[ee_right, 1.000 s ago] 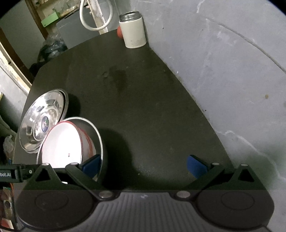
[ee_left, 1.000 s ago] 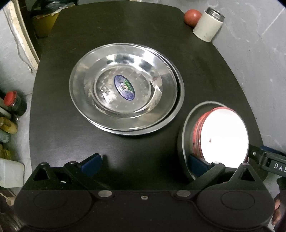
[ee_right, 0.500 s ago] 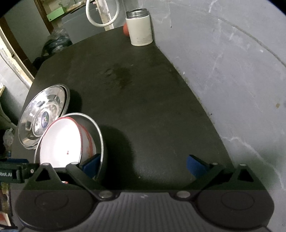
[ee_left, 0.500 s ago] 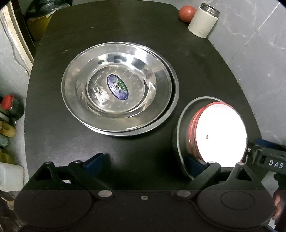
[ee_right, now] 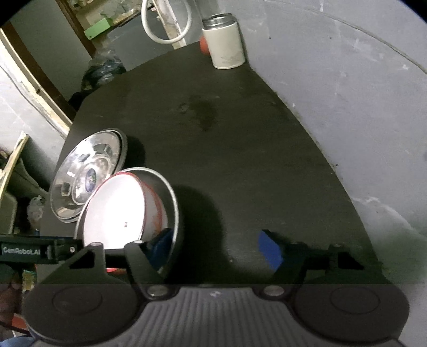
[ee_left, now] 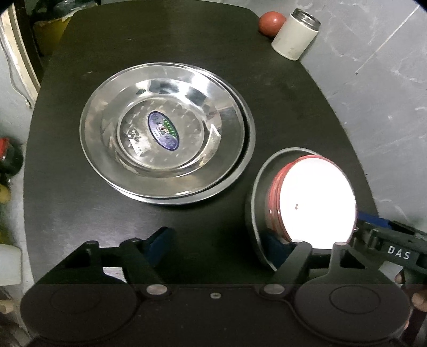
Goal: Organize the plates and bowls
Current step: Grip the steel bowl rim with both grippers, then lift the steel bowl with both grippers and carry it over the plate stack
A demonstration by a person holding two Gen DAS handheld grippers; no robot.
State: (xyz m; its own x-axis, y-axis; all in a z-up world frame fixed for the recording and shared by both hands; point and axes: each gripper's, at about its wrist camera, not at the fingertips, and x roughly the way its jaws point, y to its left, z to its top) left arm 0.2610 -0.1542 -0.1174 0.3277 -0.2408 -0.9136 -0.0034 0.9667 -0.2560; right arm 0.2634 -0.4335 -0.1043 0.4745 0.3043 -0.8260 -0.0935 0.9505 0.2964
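Two stacked steel plates (ee_left: 165, 133) with a blue oval sticker lie mid-table, also visible as plates (ee_right: 88, 173) in the right wrist view. To their right a steel bowl (ee_left: 256, 192) holds a red-rimmed white bowl (ee_left: 317, 200) and looks tilted. My left gripper (ee_left: 218, 245) is open, its right pad (ee_left: 277, 249) at the steel bowl's near rim. My right gripper (ee_right: 216, 247) is open too, its left pad (ee_right: 162, 245) inside the steel bowl (ee_right: 174, 208) beside the white bowl (ee_right: 117, 213). Whether the bowls rest on the table is unclear.
A white canister (ee_left: 295, 37) with a metal lid and a red ball (ee_left: 271, 22) stand at the dark table's far right corner by the grey wall (ee_right: 347, 80). Bottles and clutter sit past the table's left edge (ee_left: 26, 165). A person's fingers (ee_left: 419, 300) hold the right gripper.
Both views have shifted slightly; in the right wrist view the bowls now sit further right and closer to the left pad. Both grippers have stayed open.
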